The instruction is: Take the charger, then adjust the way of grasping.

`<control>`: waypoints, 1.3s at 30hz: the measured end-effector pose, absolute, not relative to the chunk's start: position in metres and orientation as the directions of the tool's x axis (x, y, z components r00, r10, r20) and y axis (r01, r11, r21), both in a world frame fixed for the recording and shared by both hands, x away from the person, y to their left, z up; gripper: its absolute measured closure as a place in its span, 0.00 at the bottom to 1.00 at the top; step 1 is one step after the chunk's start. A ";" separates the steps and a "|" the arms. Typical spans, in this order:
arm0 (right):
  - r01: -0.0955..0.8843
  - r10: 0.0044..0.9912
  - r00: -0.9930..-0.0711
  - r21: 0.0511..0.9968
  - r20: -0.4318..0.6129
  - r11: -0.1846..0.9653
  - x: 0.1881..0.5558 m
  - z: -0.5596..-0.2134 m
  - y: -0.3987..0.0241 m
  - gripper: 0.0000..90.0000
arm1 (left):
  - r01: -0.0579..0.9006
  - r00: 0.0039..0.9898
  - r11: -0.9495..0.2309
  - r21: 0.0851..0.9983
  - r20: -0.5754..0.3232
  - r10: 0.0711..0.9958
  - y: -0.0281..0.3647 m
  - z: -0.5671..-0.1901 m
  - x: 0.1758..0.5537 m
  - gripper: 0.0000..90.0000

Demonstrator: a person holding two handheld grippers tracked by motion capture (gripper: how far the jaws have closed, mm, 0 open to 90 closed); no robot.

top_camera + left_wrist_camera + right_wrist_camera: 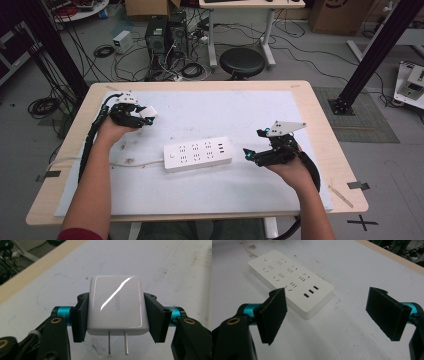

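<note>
At the upper left of the high view the left gripper (pixel 142 119) clamps a white charger (pixel 117 305) by its sides — prongs toward the camera, above the desk (pixel 320 125). The right gripper (pixel 327 315) stands wide open and empty at right — the white power strip (pixel 198 154) lies mid-frame between them.

A glossy white charger (pixel 117 306) with grey lettering, white power strip (pixel 198 154), black tongs (pixel 329 315) with teal collars.
</note>
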State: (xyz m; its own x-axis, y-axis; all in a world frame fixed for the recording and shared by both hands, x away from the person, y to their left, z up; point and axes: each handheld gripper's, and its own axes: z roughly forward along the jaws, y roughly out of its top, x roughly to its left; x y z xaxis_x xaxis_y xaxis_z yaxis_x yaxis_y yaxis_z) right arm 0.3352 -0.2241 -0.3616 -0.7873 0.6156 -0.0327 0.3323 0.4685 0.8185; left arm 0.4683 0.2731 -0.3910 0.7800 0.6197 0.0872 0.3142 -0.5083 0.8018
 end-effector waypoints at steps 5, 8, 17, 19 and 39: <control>0.316 0.601 -0.798 0.825 -0.035 0.468 0.332 -0.355 -0.222 0.19 | 0.264 0.793 -0.510 0.818 0.117 0.598 0.272 -0.364 0.440 0.47; 0.306 0.590 -0.807 0.827 -0.037 0.471 0.333 -0.352 -0.222 0.19 | 0.229 0.799 -0.504 0.833 0.135 0.585 0.271 -0.349 0.417 0.47; 0.306 0.576 -0.817 0.827 -0.027 0.472 0.330 -0.348 -0.220 0.19 | 0.131 0.843 -0.506 0.853 0.173 0.509 0.265 -0.334 0.371 0.47; 0.306 0.570 -0.821 0.826 -0.023 0.474 0.330 -0.349 -0.219 0.19 | 0.116 0.850 -0.513 0.850 0.182 0.495 0.262 -0.335 0.366 0.47; 0.351 0.472 -0.874 0.824 0.117 0.445 0.317 -0.362 -0.171 0.19 | -0.102 0.900 -0.516 0.850 0.300 0.317 0.184 -0.367 0.315 0.47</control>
State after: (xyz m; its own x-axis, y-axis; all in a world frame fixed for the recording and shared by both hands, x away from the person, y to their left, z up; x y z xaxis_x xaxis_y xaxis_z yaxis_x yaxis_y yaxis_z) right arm 0.3172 -0.1710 -0.3618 -0.8736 0.4724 0.1166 0.3508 0.4454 0.8238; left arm 0.3152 0.1835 -0.3674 0.8997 0.3169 0.3003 -0.1019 -0.5164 0.8503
